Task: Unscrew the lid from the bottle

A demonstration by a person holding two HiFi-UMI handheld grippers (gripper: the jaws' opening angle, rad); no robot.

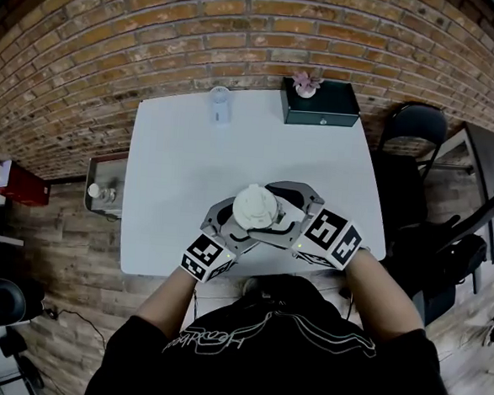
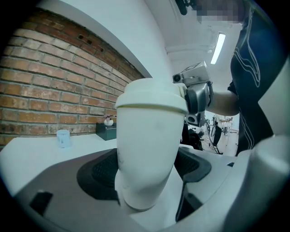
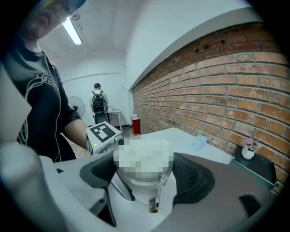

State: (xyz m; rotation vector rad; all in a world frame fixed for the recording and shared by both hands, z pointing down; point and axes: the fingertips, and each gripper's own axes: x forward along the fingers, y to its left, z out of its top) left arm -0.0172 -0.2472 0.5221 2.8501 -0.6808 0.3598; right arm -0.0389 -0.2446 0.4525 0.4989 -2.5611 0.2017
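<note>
The bottle is at the near edge of the tabletop, about midway along that edge, caught between both tongs. Whether its base touches the surface cannot be made out.

The white tabletop is the largest thing here and carries everything else. The two tongs meet over its near edge. The left gripper comes in from the near left corner's side and is clamped on the bottle's pale body, with a dark ribbed pad pressed against each side. The right gripper comes in from the near right and is closed round the lid, one pad touching each side of it. The lid is still on the bottle's top and faces up in the head view. So the bottle stands between the left jaws, and its capped top between the right ones.

By count there is one bottle, one lid and two grippers.

One dark box stands at the far edge towards the far right corner, with one small flower pot on its top. One pale translucent cup stands at the far edge, left of the box and well apart from it.
</note>
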